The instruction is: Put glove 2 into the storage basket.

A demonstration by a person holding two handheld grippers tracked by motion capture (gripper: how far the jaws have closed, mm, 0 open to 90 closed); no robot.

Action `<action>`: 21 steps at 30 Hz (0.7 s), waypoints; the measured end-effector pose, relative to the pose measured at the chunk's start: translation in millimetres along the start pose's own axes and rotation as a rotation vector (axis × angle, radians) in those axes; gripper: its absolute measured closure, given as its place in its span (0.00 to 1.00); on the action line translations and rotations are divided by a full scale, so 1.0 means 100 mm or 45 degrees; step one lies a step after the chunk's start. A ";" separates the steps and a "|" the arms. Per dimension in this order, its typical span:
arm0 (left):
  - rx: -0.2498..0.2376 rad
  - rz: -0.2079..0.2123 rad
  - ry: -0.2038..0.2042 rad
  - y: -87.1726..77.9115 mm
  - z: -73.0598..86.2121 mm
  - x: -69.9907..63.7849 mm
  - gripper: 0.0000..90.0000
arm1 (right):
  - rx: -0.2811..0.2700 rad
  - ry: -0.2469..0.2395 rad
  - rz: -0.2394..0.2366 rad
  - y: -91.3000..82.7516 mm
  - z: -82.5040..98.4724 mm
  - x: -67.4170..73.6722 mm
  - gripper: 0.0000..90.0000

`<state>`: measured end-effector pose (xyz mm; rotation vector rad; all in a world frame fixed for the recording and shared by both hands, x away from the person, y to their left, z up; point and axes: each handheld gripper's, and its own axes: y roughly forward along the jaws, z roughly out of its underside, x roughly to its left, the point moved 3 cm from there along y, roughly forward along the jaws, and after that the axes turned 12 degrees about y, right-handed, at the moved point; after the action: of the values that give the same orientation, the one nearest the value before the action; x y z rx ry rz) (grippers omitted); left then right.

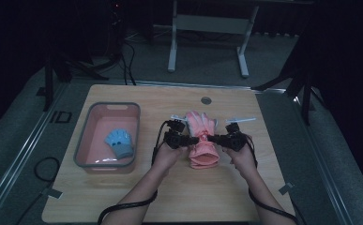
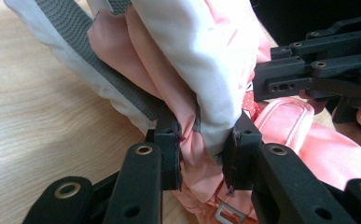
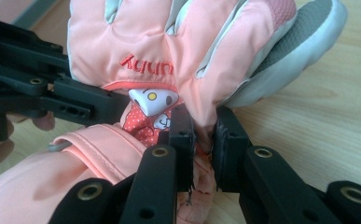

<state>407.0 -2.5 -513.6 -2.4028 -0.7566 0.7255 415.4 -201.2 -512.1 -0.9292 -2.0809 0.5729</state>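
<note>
The left gripper (image 2: 201,158) has its two black jaws pinched on a fold of a padded pink ski glove with white and grey finger panels (image 2: 201,60), the fabric bunched between the pads. The right gripper (image 3: 204,140) is clamped the same way on the opposite edge of the glove (image 3: 169,51), squeezing a ridge of pink cloth just below a small cartoon patch with a red dotted bow. In the high view the left gripper (image 1: 194,139) and the right gripper (image 1: 212,138) meet the glove (image 1: 201,140) from either side at its middle, so it lies between them, its fingers pointing away from the person and its cuff towards them. The cuff end rests on the light wooden tabletop (image 1: 179,197), near the table's centre. The person's left hand (image 1: 167,154) and right hand (image 1: 242,157) grasp the gripper bodies, with black cables trailing back along the forearms. Well to the left of the glove stands a rectangular grey-rimmed pink plastic bin (image 1: 83,140), and inside it lies a small blue glove with pale fingertips (image 1: 120,142).
</note>
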 end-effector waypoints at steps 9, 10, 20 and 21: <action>-0.016 -0.021 0.038 -0.32 -0.14 0.02 0.80 | -0.037 -0.026 -0.023 -0.07 -0.18 0.26 0.89; -0.025 -0.031 0.044 -0.40 -0.17 0.03 0.80 | -0.042 -0.033 -0.026 -0.07 -0.20 0.30 0.89; -0.053 -0.079 0.057 -0.83 -0.24 0.11 0.80 | -0.066 -0.075 -0.079 -0.04 -0.42 0.69 0.89; -0.053 -0.085 0.056 -0.87 -0.24 0.13 0.80 | -0.068 -0.079 -0.082 -0.03 -0.44 0.73 0.89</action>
<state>400.1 59.7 -447.6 -2.4102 -0.8375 0.6343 417.3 -143.0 -449.9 -0.8815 -2.1831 0.5209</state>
